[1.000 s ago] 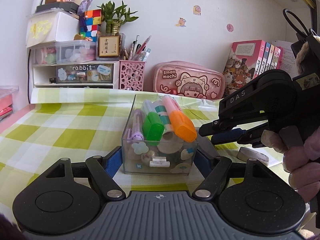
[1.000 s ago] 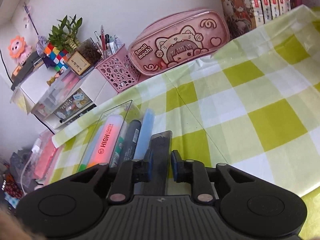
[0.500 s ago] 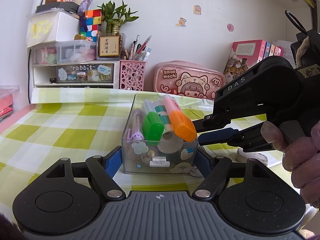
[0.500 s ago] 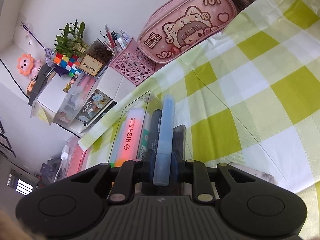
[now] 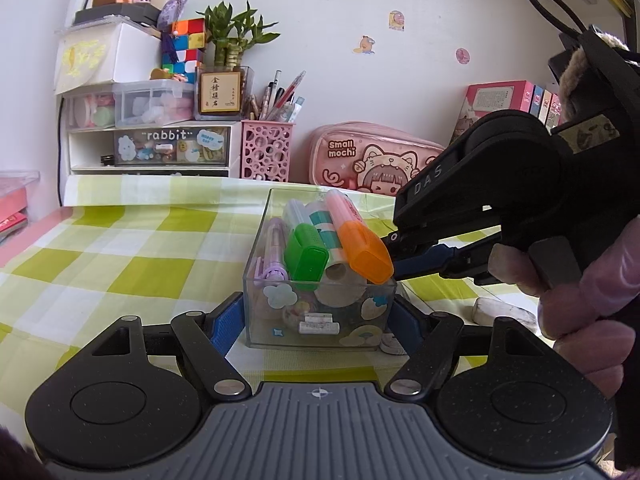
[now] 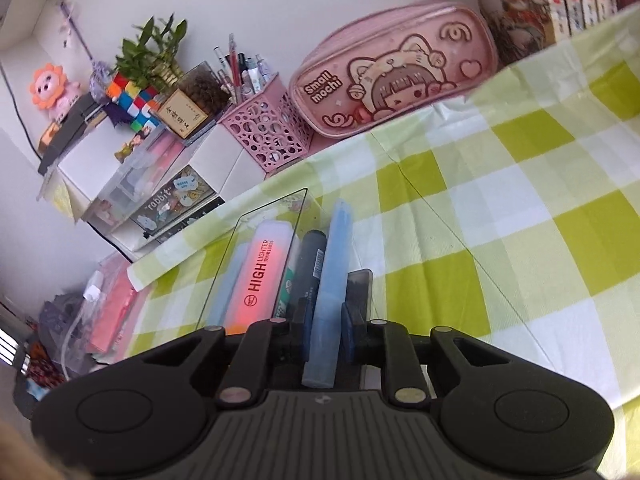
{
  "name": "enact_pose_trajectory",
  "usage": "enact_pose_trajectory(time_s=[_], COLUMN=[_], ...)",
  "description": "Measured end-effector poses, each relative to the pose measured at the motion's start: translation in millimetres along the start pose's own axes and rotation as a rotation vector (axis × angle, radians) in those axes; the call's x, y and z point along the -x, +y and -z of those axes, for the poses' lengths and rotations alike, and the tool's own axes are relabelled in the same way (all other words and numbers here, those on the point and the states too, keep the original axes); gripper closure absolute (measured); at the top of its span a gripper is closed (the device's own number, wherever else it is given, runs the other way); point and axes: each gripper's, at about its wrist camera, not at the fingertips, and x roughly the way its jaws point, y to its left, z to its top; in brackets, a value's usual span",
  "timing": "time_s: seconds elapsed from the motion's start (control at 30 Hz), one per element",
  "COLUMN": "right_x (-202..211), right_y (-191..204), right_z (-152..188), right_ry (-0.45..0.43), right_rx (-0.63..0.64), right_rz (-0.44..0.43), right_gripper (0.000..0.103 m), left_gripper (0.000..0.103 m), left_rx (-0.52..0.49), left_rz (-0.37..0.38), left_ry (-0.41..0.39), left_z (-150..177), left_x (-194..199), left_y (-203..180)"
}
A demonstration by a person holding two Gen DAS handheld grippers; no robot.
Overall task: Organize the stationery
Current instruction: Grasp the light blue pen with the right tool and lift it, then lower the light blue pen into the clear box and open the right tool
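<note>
Left gripper [image 5: 320, 316] is clamping the clear box [image 5: 320, 300] at its near end, holding it steady on the checked cloth [image 5: 120, 264]; it is already holding the orange highlighter [image 5: 360, 240], a green one and other pens. Right gripper [image 6: 326, 320] is closing on a blue pen [image 6: 332, 280] lying lengthwise between its jaws, over the box's right edge. Judging by this, sorting is well along, with an eraser [image 5: 502, 310] lying loose beside the box and the pink pencil case [image 6: 396, 68] sitting well back.
</note>
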Motion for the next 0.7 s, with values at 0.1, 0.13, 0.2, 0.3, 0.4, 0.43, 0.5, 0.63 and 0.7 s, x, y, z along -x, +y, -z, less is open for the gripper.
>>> enact_pose_trajectory(time_s=[0.1, 0.13, 0.2, 0.3, 0.4, 0.43, 0.5, 0.63, 0.7], right_x=[-1, 0, 3, 12, 19, 21, 23, 18, 13], right_y=[12, 13, 12, -1, -18, -22, -24, -19, -16], right_z=[3, 3, 4, 4, 3, 2, 0, -3, -5], right_ry=[-0.011, -0.01, 0.0, 0.014, 0.021, 0.025, 0.033, 0.027, 0.024], right_rx=[0.123, 0.139, 0.159, 0.125, 0.068, 0.052, 0.049, 0.08, 0.107], right_rz=[0.062, 0.08, 0.109, 0.132, 0.127, 0.12, 0.121, 0.155, 0.173], right_gripper=[0.082, 0.082, 0.082, 0.082, 0.082, 0.081, 0.081, 0.078, 0.077], left_gripper=[0.029, 0.029, 0.029, 0.029, 0.029, 0.029, 0.029, 0.029, 0.029], left_rx=[0.0, 0.0, 0.0, 0.001, 0.001, 0.001, 0.001, 0.001, 0.001], left_rz=[0.0, 0.001, 0.0, 0.0, 0.0, 0.0, 0.0, 0.001, 0.001], left_ry=[0.0, 0.0, 0.0, 0.0, 0.0, 0.0, 0.0, 0.0, 0.0], left_z=[0, 0, 0, 0, 0, 0, 0, 0, 0], left_x=[0, 0, 0, 0, 0, 0, 0, 0, 0], left_y=[0, 0, 0, 0, 0, 0, 0, 0, 0])
